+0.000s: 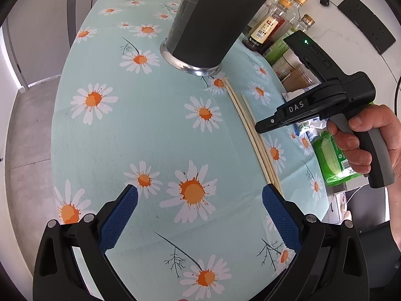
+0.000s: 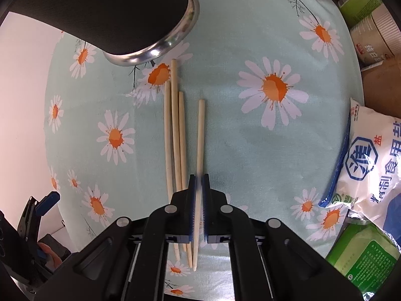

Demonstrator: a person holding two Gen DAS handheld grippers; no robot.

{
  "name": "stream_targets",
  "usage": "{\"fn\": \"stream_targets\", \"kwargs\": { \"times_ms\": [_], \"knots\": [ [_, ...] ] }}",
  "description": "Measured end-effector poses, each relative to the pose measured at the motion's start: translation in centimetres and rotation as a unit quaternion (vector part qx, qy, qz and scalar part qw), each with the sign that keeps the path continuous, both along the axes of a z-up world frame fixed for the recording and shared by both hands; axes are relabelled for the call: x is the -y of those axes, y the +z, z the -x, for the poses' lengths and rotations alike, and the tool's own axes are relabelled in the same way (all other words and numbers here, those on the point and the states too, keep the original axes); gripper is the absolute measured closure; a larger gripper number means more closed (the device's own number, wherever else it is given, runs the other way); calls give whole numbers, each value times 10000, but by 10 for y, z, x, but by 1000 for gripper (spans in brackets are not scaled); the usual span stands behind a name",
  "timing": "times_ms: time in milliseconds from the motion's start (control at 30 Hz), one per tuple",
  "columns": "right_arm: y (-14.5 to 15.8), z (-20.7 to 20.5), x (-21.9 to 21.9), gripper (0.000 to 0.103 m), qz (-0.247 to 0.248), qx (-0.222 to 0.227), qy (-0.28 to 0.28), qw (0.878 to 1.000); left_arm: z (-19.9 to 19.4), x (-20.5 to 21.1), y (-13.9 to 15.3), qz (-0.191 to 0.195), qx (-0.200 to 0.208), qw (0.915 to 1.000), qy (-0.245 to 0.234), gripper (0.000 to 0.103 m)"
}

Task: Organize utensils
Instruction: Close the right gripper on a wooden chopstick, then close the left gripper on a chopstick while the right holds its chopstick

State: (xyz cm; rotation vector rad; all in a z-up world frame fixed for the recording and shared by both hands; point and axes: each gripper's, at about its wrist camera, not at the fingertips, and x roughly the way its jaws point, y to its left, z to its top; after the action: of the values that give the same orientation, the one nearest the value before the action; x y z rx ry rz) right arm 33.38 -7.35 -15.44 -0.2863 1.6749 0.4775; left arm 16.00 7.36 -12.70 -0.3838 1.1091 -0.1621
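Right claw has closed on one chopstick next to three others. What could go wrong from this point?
1. The right claw pinches the chopstick near one end, so the long free part may pivot or slip when lifted.
2. Three loose chopsticks lie right beside it; the claw may drag or roll them on the tablecloth.
3. The holder is tall and close; the raised stick may strike its side rather than enter it. The left claw is open, steadying nothing.
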Motion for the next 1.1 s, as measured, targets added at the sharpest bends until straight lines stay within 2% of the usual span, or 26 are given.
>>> {"fn": "stream_targets", "kwargs": {
  "times_ms": [133, 367, 467, 700, 867, 967, 1033, 1100],
  "knots": [
    [2, 1, -3, 99, 96, 104, -8, 9999, -7, 3, -6, 31, -253, 9996, -118, 6],
    [2, 3, 2, 98, -2, 87, -142, 9999, -22, 12, -3, 60, -390, 9988, -284, 7],
    [3, -1, 14, 98, -166, 33, -215, 9996, -30, 15, 2, 19, -491, 9985, -236, 7],
    [33, -11, 55, 98, -713, 183, -350, 9967, -56, 30, 9, 208, -805, 9963, -221, 7],
    [52, -11, 73, 98, -1151, 226, -273, 9927, -82, 45, 3, 89, -1273, 9918, -10, 8],
    [59, -10, 84, 98, -1389, 277, -223, 9897, -96, 49, -4, 91, -1502, 9884, 219, 21],
    [63, -10, 88, 98, -1521, 248, -227, 9878, -103, 51, -10, 95, -1659, 9856, 324, 46],
    [66, -8, 95, 98, -1654, 235, -222, 9857, -111, 56, -16, 18, -1820, 9824, 409, 55]
  ]
}}
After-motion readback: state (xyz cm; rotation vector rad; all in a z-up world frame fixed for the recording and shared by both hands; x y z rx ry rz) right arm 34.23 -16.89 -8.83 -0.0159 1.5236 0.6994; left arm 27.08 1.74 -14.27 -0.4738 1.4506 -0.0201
